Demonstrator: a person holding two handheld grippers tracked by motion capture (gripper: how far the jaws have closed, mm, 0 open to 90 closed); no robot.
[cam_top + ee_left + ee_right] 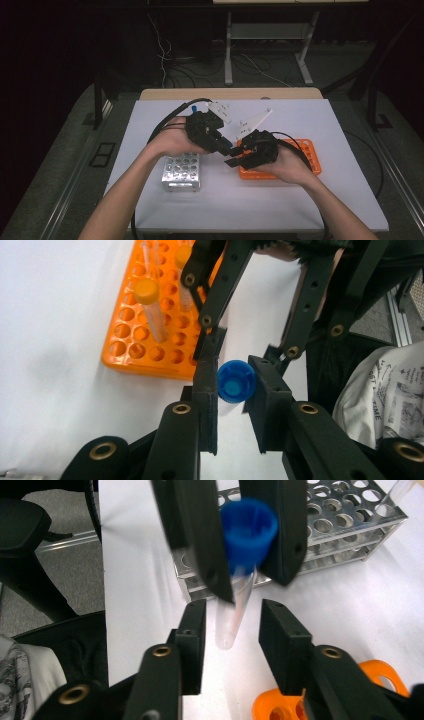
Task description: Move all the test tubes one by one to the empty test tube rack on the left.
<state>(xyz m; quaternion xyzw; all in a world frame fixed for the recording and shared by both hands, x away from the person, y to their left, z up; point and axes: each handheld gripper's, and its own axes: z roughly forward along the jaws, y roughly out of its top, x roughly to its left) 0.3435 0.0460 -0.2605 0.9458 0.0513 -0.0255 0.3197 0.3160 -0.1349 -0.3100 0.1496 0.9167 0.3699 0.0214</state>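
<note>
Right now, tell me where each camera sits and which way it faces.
High view: above the table, facing forward and down; both forearms, left gripper, right gripper.
Left gripper view: on that gripper, along its jaws, shut on the tube's blue cap; orange rack beyond.
Right gripper view: along its open jaws at the tube and metal rack.
Both gripper views share the tube.

left gripper [226, 148]: matt black body, two flat black jaws on perforated link arms, brass-coloured rivets at the pivots
right gripper [235, 156]: same black build, brass rivets, blocky square pads
plates [220, 111]: pale grey, three-cornered, one atop each gripper, small dark holes
cables [165, 122]: black, looping off each body
arms [117, 197]: bare, no sleeves
</note>
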